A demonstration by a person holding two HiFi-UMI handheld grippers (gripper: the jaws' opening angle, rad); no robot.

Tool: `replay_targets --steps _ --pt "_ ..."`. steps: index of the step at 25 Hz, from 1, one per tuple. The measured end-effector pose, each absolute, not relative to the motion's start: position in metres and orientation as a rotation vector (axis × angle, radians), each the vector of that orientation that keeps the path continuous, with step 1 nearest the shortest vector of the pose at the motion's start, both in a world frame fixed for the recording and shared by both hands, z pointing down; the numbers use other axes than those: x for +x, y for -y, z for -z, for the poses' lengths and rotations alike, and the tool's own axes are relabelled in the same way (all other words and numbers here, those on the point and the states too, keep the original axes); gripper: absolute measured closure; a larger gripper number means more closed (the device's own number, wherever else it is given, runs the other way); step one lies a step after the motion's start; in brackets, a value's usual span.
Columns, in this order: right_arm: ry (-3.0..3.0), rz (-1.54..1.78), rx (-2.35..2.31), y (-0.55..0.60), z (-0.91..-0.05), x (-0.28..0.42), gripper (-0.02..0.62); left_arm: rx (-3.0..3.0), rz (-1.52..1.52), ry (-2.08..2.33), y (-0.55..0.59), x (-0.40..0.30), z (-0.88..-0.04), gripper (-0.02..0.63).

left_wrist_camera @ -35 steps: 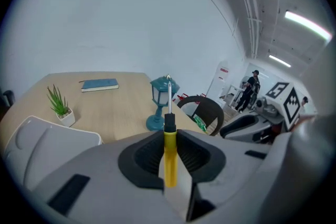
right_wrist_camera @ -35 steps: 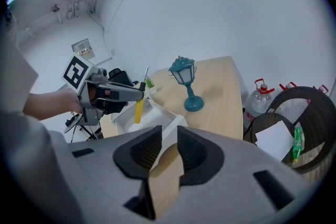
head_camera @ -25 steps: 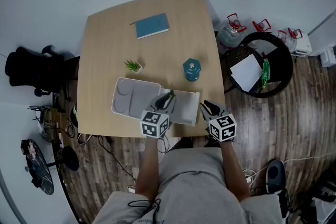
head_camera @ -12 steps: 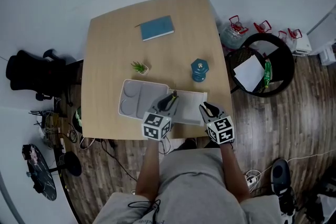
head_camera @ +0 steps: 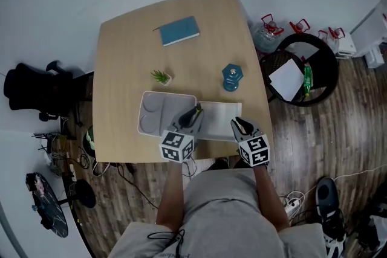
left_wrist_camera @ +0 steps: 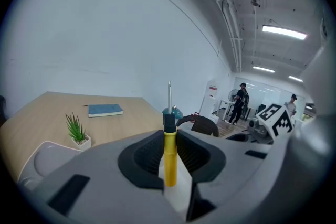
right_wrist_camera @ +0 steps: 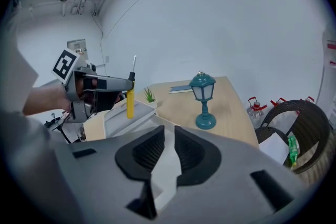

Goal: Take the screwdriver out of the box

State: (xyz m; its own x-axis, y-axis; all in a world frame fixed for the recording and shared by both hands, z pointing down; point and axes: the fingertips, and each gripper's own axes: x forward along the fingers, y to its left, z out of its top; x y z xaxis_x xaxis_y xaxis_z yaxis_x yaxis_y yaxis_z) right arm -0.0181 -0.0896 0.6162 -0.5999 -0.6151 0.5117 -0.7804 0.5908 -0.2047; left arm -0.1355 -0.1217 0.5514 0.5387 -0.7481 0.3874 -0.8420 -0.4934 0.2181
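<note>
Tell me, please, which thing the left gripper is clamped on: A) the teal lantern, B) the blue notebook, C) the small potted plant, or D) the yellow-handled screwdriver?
D: in the left gripper view, the jaws of the left gripper press on the yellow handle of the screwdriver, which stands upright between them with its metal shaft pointing up.
</note>
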Motion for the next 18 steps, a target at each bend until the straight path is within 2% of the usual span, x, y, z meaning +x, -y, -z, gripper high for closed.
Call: replay_targets --steps 13,18 --pt "2.433 -0.597 1.132 0.083 -0.621 -0.028 0.589 2.412 -0.295 1.275 0.118 -0.137 -0.557 0.534" --pt "2.448 -0.595 1.137 0.083 -0.618 -0.03 0.589 2.413 -0.3 1.277 0.114 -0.139 -0.556 0.534"
